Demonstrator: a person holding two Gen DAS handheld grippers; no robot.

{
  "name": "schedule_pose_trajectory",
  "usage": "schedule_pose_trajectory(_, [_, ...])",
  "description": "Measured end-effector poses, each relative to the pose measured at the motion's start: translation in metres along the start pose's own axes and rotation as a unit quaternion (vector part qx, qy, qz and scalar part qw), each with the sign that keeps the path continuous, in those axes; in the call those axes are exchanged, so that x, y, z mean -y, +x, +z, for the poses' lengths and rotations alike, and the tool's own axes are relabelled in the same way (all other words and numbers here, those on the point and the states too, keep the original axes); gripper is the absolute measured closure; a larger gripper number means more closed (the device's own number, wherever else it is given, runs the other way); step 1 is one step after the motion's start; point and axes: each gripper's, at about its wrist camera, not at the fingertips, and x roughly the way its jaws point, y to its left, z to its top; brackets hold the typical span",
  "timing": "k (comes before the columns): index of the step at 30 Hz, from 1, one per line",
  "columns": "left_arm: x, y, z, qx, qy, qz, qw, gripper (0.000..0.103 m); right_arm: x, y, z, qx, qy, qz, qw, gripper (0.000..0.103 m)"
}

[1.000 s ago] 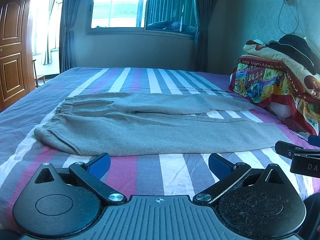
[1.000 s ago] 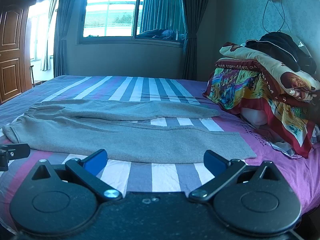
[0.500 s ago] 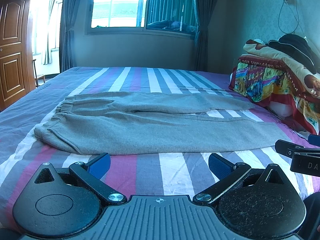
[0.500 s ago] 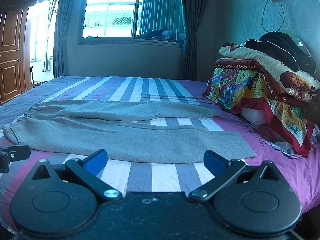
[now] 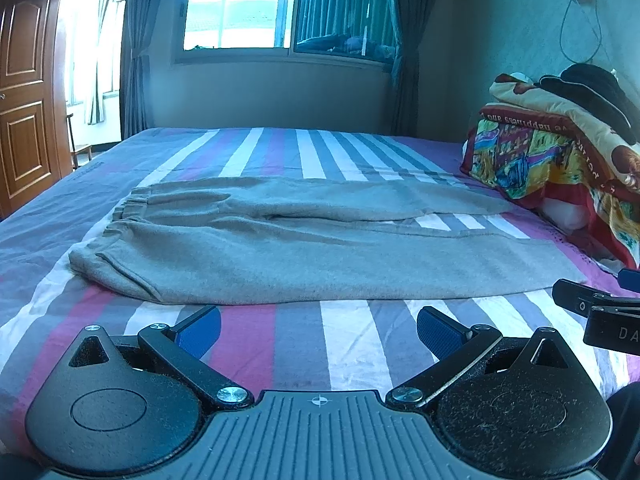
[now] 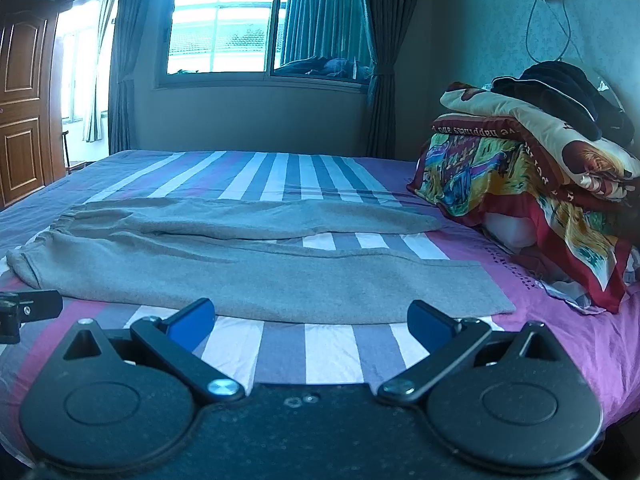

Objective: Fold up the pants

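Observation:
Grey sweatpants (image 5: 304, 248) lie flat on the striped bed, waistband at the left, both legs running to the right; they also show in the right wrist view (image 6: 256, 276). My left gripper (image 5: 318, 330) is open and empty, just short of the pants' near edge by the waist end. My right gripper (image 6: 310, 320) is open and empty, just short of the near leg's edge toward the cuff end. The right gripper's tip shows at the right edge of the left wrist view (image 5: 600, 312).
The bed has a purple, white and grey striped sheet (image 5: 348, 344). A pile of colourful folded blankets (image 6: 528, 184) with dark clothes on top sits at the right end. A window and curtains stand behind; a wooden door (image 5: 24, 92) is at the left.

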Motion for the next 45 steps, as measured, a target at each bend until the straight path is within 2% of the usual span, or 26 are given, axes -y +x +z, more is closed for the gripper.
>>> schedule_pose_trajectory(6, [-0.002,0.005,0.002,-0.001,-0.005,0.001,1.0,0.0,0.0,0.001,-0.001,-0.001,0.001,0.001,1.0,0.001])
schedule_pose_trajectory(8, [-0.006,0.005,0.003,0.003,-0.018,-0.004,0.9998,0.0,-0.001,0.002,-0.002,-0.002,0.001,0.002,1.0,0.001])
schedule_pose_trajectory(11, [-0.016,0.014,0.006,-0.006,-0.036,0.008,0.9993,0.0,0.002,0.007,0.0,-0.001,-0.004,0.011,1.0,0.001])
schedule_pose_trajectory(14, [-0.041,0.029,0.012,-0.018,-0.079,-0.021,0.9965,0.0,0.006,0.014,0.006,0.003,-0.008,0.037,0.999,0.001])
schedule_pose_trajectory(16, [-0.065,0.043,0.023,-0.021,-0.109,-0.023,0.9935,0.0,0.012,0.022,0.013,0.008,-0.007,0.064,0.998,0.001])
schedule_pose_trajectory(19, [-0.103,0.073,0.046,-0.026,-0.11,-0.002,0.9936,0.0,0.021,0.043,0.035,0.019,-0.01,0.109,0.994,0.001])
schedule_pose_trajectory(21, [-0.13,0.094,0.063,-0.025,-0.094,0.017,0.9952,0.0,0.023,0.061,0.052,0.026,-0.023,0.126,0.992,0.002])
schedule_pose_trajectory(25, [-0.183,0.145,0.102,-0.015,-0.06,0.067,0.9959,0.0,0.015,0.119,0.098,0.026,-0.045,0.164,0.985,0.001])
schedule_pose_trajectory(29, [-0.251,0.215,0.141,-0.052,-0.077,0.071,0.9932,0.001,-0.007,0.201,0.138,-0.001,-0.064,0.209,0.976,0.003])
schedule_pose_trajectory(30, [-0.268,0.237,0.149,-0.059,-0.071,0.075,0.993,0.018,-0.014,0.221,0.145,-0.009,-0.071,0.219,0.973,0.003])
schedule_pose_trajectory(31, [-0.284,0.259,0.155,-0.076,-0.066,0.072,0.9923,0.041,-0.025,0.243,0.151,-0.014,-0.082,0.233,0.969,0.004])
schedule_pose_trajectory(32, [-0.299,0.277,0.159,-0.09,-0.066,0.069,0.9914,0.045,-0.033,0.261,0.156,-0.017,-0.092,0.241,0.966,0.004])
schedule_pose_trajectory(35, [-0.336,0.337,0.167,-0.132,-0.043,0.072,0.9877,0.043,-0.059,0.313,0.165,-0.025,-0.13,0.258,0.957,0.006])
schedule_pose_trajectory(36, [-0.343,0.35,0.167,-0.139,-0.039,0.067,0.9872,0.037,-0.065,0.33,0.167,-0.025,-0.14,0.272,0.952,0.008])
schedule_pose_trajectory(37, [-0.351,0.365,0.168,-0.145,-0.031,0.063,0.987,0.025,-0.073,0.348,0.169,-0.023,-0.149,0.279,0.948,0.01])
schedule_pose_trajectory(38, [-0.358,0.376,0.17,-0.148,-0.019,0.066,0.9866,0.02,-0.079,0.365,0.171,-0.027,-0.155,0.286,0.945,0.02])
schedule_pose_trajectory(39, [-0.363,0.39,0.172,-0.148,-0.003,0.069,0.9866,0.017,-0.084,0.381,0.172,-0.034,-0.159,0.293,0.942,0.046])
schedule_pose_trajectory(40, [-0.364,0.399,0.173,-0.15,0.006,0.063,0.9866,0.017,-0.091,0.399,0.172,-0.045,-0.163,0.298,0.939,0.055])
schedule_pose_trajectory(43, [-0.374,0.431,0.178,-0.164,0.015,0.037,0.9857,0.017,-0.108,0.449,0.17,-0.07,-0.17,0.312,0.932,0.055])
schedule_pose_trajectory(45, [-0.38,0.447,0.181,-0.174,0.021,0.017,0.9843,0.017,-0.121,0.475,0.17,-0.084,-0.186,0.318,0.926,0.045])
